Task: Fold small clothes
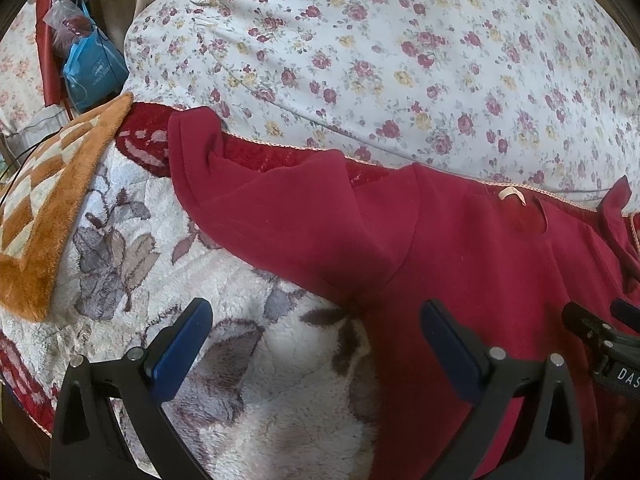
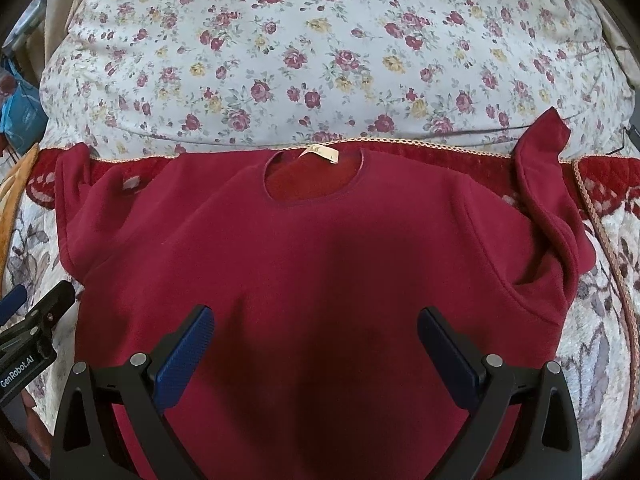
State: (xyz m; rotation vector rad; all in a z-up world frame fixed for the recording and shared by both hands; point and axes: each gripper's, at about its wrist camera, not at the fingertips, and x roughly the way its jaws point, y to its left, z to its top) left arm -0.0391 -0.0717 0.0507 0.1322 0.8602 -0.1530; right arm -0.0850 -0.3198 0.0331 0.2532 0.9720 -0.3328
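A red shirt [image 2: 320, 264] lies spread flat on the bed's fleece blanket [image 1: 224, 384], its collar toward the flowered quilt [image 2: 320, 48] at the far edge. The right gripper [image 2: 316, 344] hovers released over the shirt's middle; the left gripper [image 1: 316, 340] hovers released over its left side seam.

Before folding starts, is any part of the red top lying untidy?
Yes. The top lies flat, but its right sleeve is bunched and twisted, its cuff resting up on the floral quilt. The left sleeve lies flatter.
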